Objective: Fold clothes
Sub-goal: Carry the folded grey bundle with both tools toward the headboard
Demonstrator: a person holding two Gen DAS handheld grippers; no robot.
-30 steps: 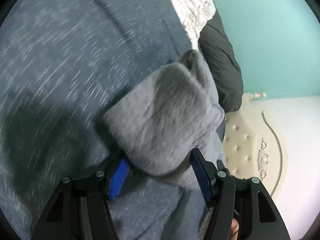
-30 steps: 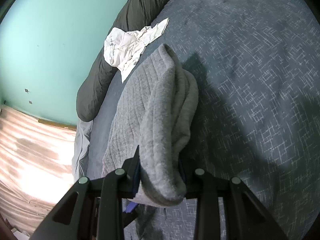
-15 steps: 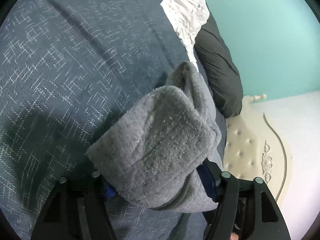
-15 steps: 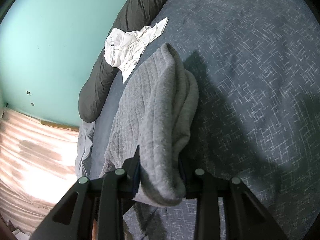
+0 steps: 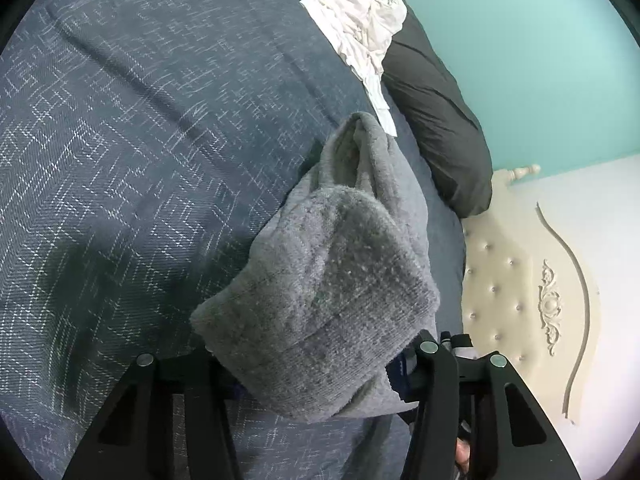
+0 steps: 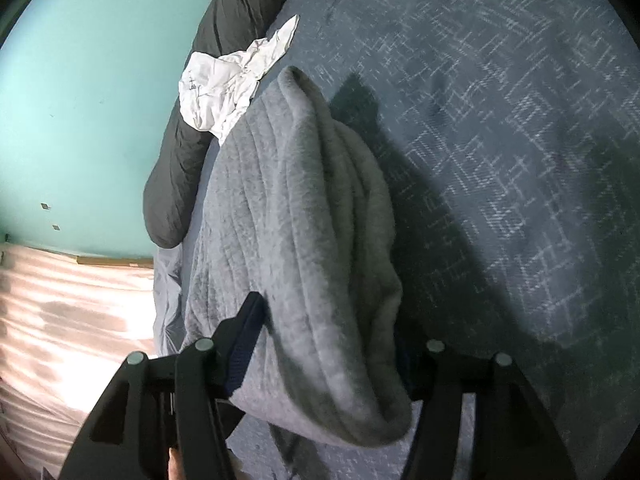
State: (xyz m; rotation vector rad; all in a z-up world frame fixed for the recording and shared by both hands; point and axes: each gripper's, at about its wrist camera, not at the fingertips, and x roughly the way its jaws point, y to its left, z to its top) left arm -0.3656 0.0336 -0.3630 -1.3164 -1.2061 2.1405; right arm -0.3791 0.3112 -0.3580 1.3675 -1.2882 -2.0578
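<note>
A thick grey fleece garment is bunched into a long roll and held above the dark blue bedspread. My left gripper is shut on one end of it, and the cloth drapes over the jaws and hides the fingertips. In the right wrist view the same grey garment stretches away from me, and my right gripper is shut on its near end. A blue pad shows beside the cloth on the left finger.
A crumpled white garment lies at the far side on a dark pillow, also visible as the white garment in the right view. The teal wall and a cream tufted headboard border the bed.
Both grippers kept hold of the grey garment. In the left view the cloth slid down over the jaws and hid the blue pads. The right view barely shifted.
</note>
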